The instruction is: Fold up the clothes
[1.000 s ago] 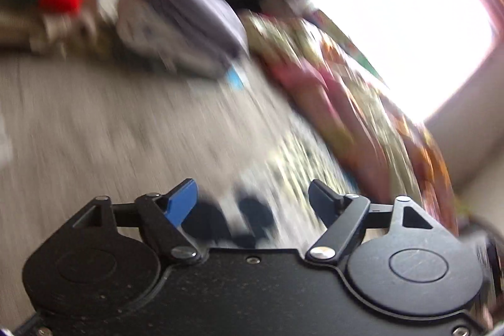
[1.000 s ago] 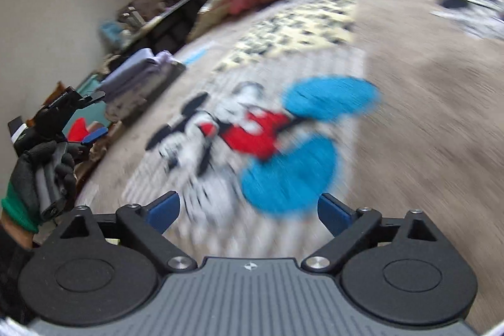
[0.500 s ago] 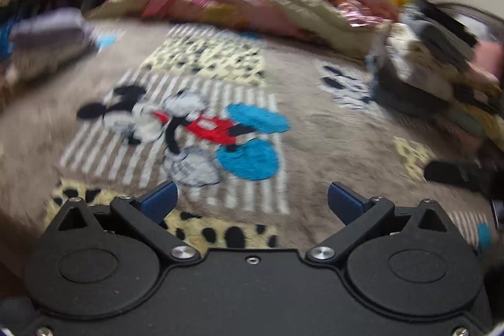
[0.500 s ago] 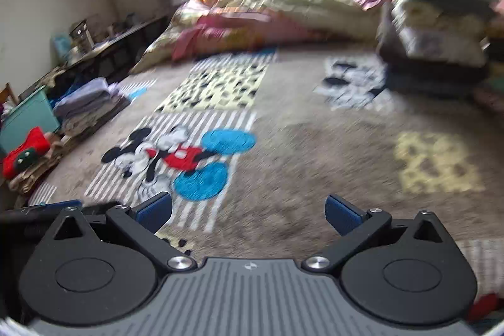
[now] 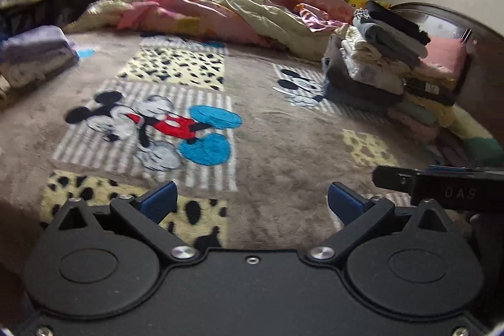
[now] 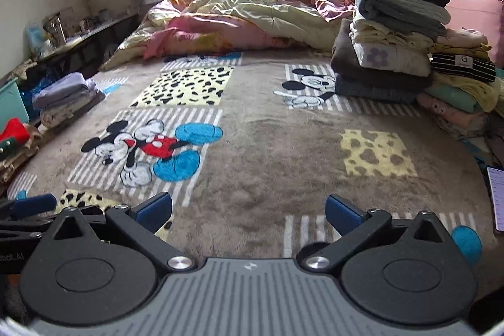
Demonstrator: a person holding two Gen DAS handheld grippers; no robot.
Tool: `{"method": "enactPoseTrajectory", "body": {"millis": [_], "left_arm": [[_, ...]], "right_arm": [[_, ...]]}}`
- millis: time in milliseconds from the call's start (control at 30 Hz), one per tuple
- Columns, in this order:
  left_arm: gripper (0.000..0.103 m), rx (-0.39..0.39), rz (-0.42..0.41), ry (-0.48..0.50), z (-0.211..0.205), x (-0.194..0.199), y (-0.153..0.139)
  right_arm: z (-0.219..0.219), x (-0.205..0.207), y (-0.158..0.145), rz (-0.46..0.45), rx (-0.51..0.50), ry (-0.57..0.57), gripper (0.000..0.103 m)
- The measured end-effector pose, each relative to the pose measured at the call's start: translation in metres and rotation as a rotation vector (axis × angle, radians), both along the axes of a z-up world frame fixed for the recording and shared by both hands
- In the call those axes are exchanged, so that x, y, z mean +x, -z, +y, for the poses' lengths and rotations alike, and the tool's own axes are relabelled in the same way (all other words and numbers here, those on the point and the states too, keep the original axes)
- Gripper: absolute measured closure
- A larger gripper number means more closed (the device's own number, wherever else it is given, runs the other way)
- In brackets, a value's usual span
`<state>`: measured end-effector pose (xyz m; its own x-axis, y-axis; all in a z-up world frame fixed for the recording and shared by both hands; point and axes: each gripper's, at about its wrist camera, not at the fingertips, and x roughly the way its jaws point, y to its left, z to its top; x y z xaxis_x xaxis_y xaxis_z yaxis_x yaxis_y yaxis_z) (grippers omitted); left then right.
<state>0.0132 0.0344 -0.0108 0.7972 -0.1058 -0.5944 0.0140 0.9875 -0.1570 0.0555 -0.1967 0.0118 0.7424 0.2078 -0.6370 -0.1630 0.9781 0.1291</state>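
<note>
A tall pile of clothes [image 6: 397, 52] stands at the far right of the bed; it also shows in the left wrist view [image 5: 378, 65]. A small folded stack of lilac and grey clothes [image 6: 67, 98] lies at the left edge, also in the left wrist view [image 5: 37, 54]. My left gripper [image 5: 250, 199] is open and empty above the near edge of the Mickey Mouse blanket [image 5: 277, 140]. My right gripper [image 6: 249, 210] is open and empty beside it, above the same blanket [image 6: 267, 147]. No garment lies between the jaws.
A crumpled quilt [image 6: 239, 18] fills the back of the bed under the window. A red garment [image 6: 12, 131] and a teal box [image 6: 11, 103] sit at the far left. A phone [image 6: 497, 200] lies at the right edge. A dark shelf [image 6: 78, 43] runs along the left wall.
Both grippers have swung from the left side of the room to face the bed straight on. They now hold side by side, and both stay open and empty.
</note>
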Motion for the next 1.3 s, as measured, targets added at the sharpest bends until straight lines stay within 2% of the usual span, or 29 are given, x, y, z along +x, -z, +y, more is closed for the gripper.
{"method": "enactPoseTrajectory", "body": {"millis": [400, 1300], "left_arm": [[0.000, 0.111, -0.030, -0.034, -0.018, -0.013, -0.022], [0.000, 0.150, -0.023, -0.013, -0.033, -0.022, -0.026]], "right_arm": [[0.004, -0.022, -0.005, 0.008, -0.036, 0.045, 0.000], [-0.004, -0.038, -0.010, -0.022, -0.050, 0.038, 0.000]]}}
